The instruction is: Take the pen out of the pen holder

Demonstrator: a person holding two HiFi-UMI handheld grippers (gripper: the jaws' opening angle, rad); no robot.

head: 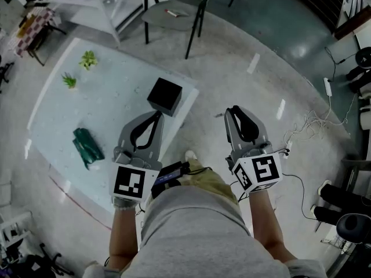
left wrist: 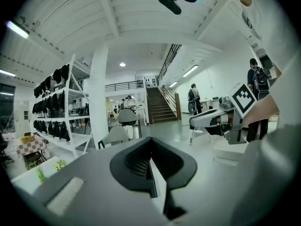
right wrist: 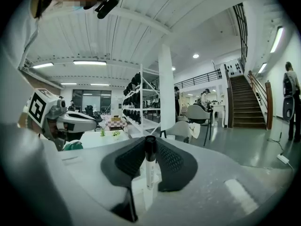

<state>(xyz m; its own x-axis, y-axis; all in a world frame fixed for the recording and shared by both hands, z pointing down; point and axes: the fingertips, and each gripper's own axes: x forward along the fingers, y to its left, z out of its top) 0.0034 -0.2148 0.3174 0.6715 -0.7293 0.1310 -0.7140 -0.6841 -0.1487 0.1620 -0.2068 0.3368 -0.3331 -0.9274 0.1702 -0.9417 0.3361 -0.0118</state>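
Observation:
The pen holder (head: pixel 164 95) is a black cube that stands on the white table (head: pixel 69 114) near its right edge. My left gripper (head: pixel 156 116) hovers just in front of it with the jaws shut and nothing between them; in the left gripper view (left wrist: pixel 150 150) the black pads meet. My right gripper (head: pixel 237 113) is off the table, over the floor. In the right gripper view (right wrist: pixel 150 147) it is shut on an upright pen (right wrist: pixel 149 168) with a black cap and a white barrel. The pen does not show in the head view.
A green object (head: pixel 87 146) lies on the table's near left, and two small plants (head: pixel 88 58) stand at its far side. A grey chair (head: pixel 174 13) stands beyond the table. Cables and a power strip (head: pixel 327 86) lie on the floor at right.

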